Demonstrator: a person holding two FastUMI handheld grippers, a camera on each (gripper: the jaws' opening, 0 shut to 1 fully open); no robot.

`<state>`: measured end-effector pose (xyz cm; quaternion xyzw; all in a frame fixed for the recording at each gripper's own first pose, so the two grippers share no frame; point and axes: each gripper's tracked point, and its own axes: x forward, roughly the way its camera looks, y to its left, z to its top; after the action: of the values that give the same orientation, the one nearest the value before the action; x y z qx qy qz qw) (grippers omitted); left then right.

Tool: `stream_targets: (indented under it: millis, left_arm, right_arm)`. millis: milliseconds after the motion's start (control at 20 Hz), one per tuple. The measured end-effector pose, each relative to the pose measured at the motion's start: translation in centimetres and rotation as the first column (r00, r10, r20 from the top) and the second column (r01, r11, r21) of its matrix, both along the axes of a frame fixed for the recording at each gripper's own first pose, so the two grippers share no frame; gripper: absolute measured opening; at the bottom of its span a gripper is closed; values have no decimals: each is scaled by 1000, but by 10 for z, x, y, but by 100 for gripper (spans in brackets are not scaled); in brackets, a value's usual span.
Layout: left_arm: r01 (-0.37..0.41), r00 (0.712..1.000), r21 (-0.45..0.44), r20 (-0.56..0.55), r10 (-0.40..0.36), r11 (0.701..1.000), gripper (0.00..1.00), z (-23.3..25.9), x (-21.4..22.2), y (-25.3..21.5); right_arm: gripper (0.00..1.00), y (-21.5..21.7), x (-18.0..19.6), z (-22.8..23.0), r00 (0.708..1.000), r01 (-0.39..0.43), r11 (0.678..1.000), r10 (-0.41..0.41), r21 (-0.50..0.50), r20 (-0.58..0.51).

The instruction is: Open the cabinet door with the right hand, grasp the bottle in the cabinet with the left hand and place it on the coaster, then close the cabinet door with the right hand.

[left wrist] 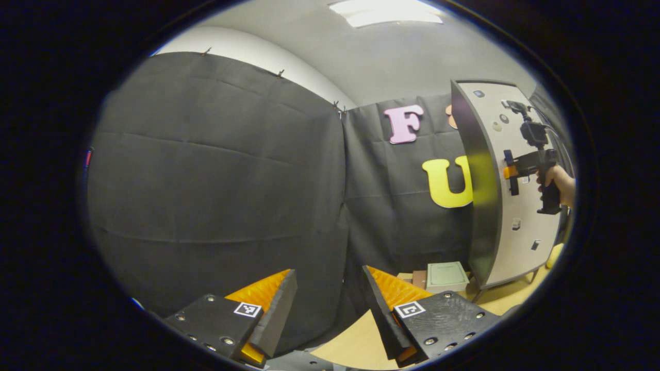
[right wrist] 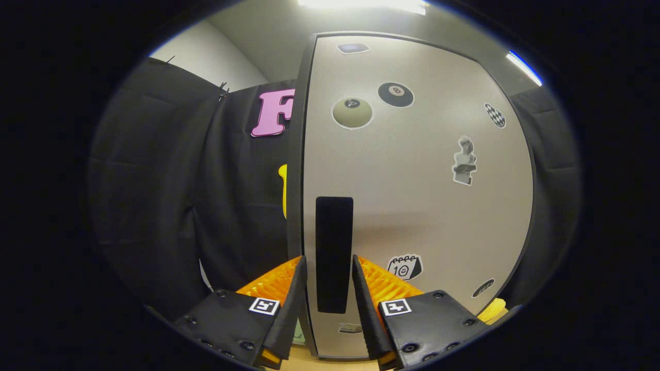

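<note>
The tall cabinet (left wrist: 515, 206) stands on the table at the right of the left gripper view, its pale sticker-covered door (right wrist: 412, 196) closed, so the inside is hidden. The black upright door handle (right wrist: 334, 247) sits between the fingers of my right gripper (right wrist: 330, 268), which has closed in on it from both sides. The left gripper view shows that gripper (left wrist: 510, 172) at the handle, held by a hand (left wrist: 559, 183). Well to the left of the cabinet, my left gripper (left wrist: 330, 281) hangs open with nothing between its fingers, facing the black cloth wall.
A wooden table (left wrist: 361, 340) lies below. Beside the cabinet's foot sit a flat green box (left wrist: 447, 274) and a small brown square (left wrist: 419, 278). Something yellow (left wrist: 554, 255) peeks out past the cabinet's right side.
</note>
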<state>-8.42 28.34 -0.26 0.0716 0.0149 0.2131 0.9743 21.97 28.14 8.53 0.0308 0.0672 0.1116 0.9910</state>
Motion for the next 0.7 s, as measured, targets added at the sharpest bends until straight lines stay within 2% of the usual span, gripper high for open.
stream_targets:
  millis: [150, 200, 250, 350, 400, 450, 500, 700]
  left_arm:
    - [8, 1000, 0, -5, -8, 1000, 78, -2, 0, 1]
    - [13, 1000, 4, -2, -13, 1000, 75, 0, 0, 0]
    - [19, 1000, 10, 0, -19, 1000, 75, 0, 1, -1]
    - [33, 999, 20, 2, -33, 999, 75, 2, 3, -6]
    - [43, 999, 20, 1, -43, 999, 77, 3, 5, -8]
    - [55, 998, 18, 1, -55, 998, 79, 2, 8, -12]
    - [64, 998, 19, 5, -64, 998, 80, 4, 10, -16]
    - [100, 995, 20, 19, -101, 995, 79, 8, 23, -27]
  right_arm:
    - [55, 4, 2, -11, 998, -22, 1000, 22, 1, -67]
    - [49, 0, 7, -14, 997, 0, 1000, 0, -9, -76]
    - [41, 2, 8, -13, 997, 0, 1000, 0, -2, -81]
    - [32, 1, 6, -13, 996, -23, 999, 21, -24, -86]
    - [19, 1, 2, -14, 995, -35, 999, 32, -32, -97]
    - [21, 0, 3, -13, 993, -54, 998, 50, -34, -105]
    - [14, 1, 2, -14, 992, -66, 998, 63, -23, -107]
    - [14, 0, -11, -12, 986, -121, 992, 118, -22, -118]
